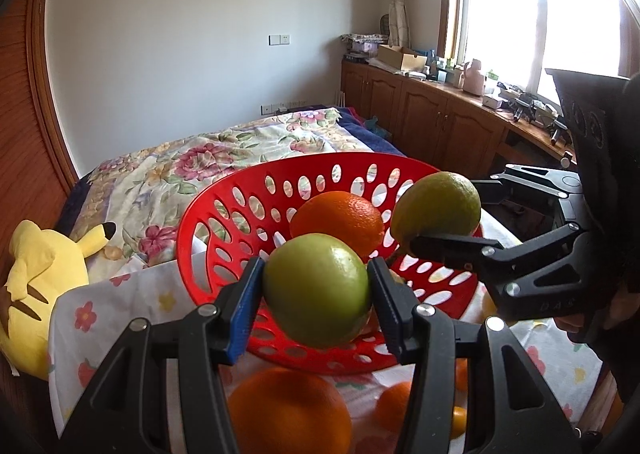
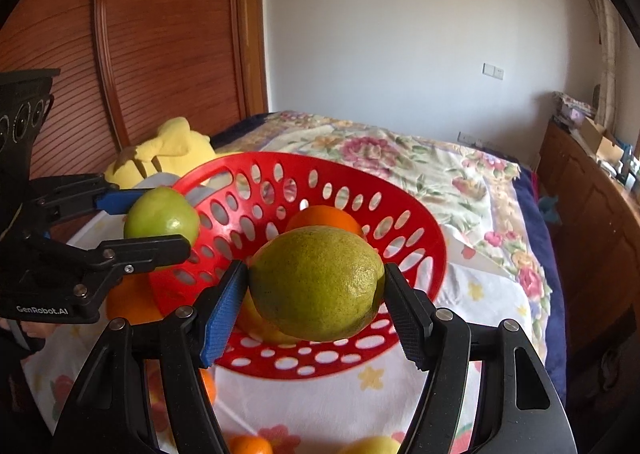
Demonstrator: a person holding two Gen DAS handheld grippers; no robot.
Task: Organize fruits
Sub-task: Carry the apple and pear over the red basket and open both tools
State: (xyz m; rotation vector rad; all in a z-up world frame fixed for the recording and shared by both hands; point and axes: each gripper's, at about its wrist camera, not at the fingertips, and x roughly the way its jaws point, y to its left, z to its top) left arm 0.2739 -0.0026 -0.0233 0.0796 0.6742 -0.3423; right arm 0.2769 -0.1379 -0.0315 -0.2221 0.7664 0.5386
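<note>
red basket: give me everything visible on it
The red basket is a round, shallow bowl of glossy plastic, its wall and floor pierced with oval holes. It stands tilted, far rim raised, on a flowered cloth over the bed. One orange lies inside; a yellowish fruit is partly hidden behind the held lemon. More oranges lie on the cloth outside. Neither held fruit can be seen touching it.

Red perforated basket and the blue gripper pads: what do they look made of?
Red perforated basket: apparently moulded plastic, glossy, with uniform colour and clean oval cut-outs. Blue gripper pads: probably rubber or soft plastic, matte, with a fine ridged grip texture; which one the look leaves open.
</note>
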